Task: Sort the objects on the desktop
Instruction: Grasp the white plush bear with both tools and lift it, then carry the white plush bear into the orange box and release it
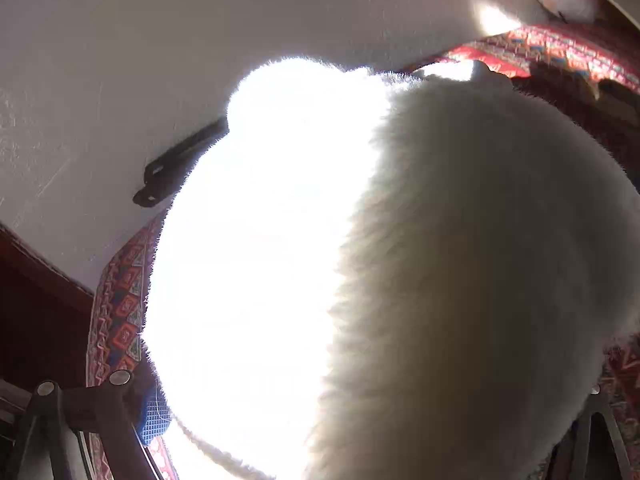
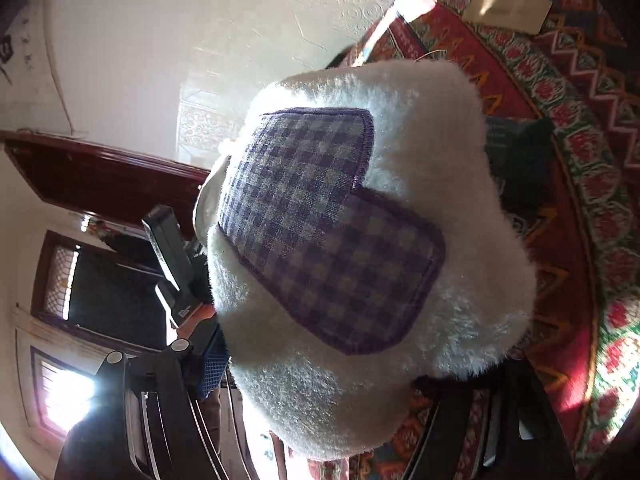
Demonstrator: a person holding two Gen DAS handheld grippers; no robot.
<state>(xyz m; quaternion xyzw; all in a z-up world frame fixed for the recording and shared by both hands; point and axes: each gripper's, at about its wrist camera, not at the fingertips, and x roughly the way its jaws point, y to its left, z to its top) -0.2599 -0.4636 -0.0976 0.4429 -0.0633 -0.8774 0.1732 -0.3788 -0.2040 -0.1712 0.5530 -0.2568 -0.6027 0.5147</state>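
Left wrist view is basically all fluffy white plush toy (image 1: 460, 260), half of it blown out by sunlight. It sits wedged between the left gripper (image 1: 352, 420) fingers, with a blue-padded finger (image 1: 150, 420) pressed against its left side, so those tongs are clamped on it. A black strap (image 1: 180, 160) pokes out behind it against the pale wall (image 1: 200, 20).

Right wrist view: same toy (image 2: 460, 160), showing a purple checked patch (image 2: 320, 220), pinched in the right gripper (image 2: 360, 392) too, held above the edge of a red patterned cloth (image 2: 580, 240). A tan card (image 2: 508, 10) lies near the cloth's far edge.
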